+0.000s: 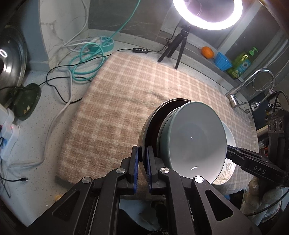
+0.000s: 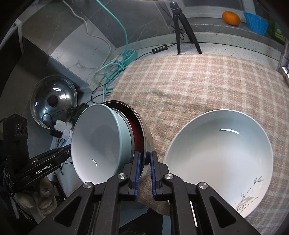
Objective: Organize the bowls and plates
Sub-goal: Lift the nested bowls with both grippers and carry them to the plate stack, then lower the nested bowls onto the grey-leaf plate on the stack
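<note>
Ring light (image 1: 207, 12) blown out, glare overhead; cloth evenly lit; fisheye bending, dark vignette at edges; sharp focus

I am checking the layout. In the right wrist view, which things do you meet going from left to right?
Left gripper → steel pot lid → light blue bowl → steel bowl → right gripper → white plate.

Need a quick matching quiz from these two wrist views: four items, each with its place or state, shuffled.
Items:
1. steel bowl
2. pale green bowl
3. white plate
4. orange

Places or states:
A. on the back ledge
B. flat on the checked cloth
C. nested inside another bowl
D. rim pinched by both grippers

Pairs: 1-D, 2-C, 3-B, 4-A
</note>
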A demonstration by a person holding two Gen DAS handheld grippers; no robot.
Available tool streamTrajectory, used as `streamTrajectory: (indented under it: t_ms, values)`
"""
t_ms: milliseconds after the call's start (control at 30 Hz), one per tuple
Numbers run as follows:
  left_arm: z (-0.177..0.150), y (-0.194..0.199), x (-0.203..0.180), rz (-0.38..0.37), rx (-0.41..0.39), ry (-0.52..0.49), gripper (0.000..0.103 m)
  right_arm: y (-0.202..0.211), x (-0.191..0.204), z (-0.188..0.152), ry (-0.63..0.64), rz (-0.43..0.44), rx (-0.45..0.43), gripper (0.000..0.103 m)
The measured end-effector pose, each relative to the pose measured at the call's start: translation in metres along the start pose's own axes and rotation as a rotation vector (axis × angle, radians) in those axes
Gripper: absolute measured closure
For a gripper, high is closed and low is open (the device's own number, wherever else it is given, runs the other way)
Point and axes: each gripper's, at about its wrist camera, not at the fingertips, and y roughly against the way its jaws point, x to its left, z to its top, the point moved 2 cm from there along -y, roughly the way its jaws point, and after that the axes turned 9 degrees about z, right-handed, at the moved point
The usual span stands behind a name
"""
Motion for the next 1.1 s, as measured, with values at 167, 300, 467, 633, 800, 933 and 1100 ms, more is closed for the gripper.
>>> streamTrajectory:
  t_ms: [167, 300, 467, 633, 800, 933, 1100]
  values:
    - [0.008, 0.005, -0.019, -0.023, -0.017, -0.042, 0.096, 0.019, -0.007, 0.0, -0.024, -0.007, -0.033, 0.093]
    - [0.015, 0.007, -0.036, -0.044, -0.027, -0.079, 0.096, 0.036, -0.015, -0.001, -0.042, -0.021, -0.062, 0.093]
    - [0.021, 0.003, -0.062, -0.072, -0.022, -0.133, 0.096, 0.057, -0.03, -0.004, -0.077, -0.044, -0.096, 0.093]
    - [0.022, -0.006, -0.085, -0.106, 0.002, -0.176, 0.096, 0.075, -0.05, -0.01, -0.118, -0.081, -0.122, 0.093]
    - [0.018, -0.015, -0.111, -0.13, 0.023, -0.231, 0.096, 0.088, -0.067, -0.02, -0.158, -0.117, -0.134, 0.093]
    - [0.016, -0.021, -0.126, -0.147, 0.045, -0.265, 0.096, 0.098, -0.081, -0.027, -0.187, -0.142, -0.144, 0.093]
    - [0.011, -0.027, -0.138, -0.155, 0.068, -0.296, 0.096, 0.106, -0.093, -0.035, -0.214, -0.159, -0.153, 0.093]
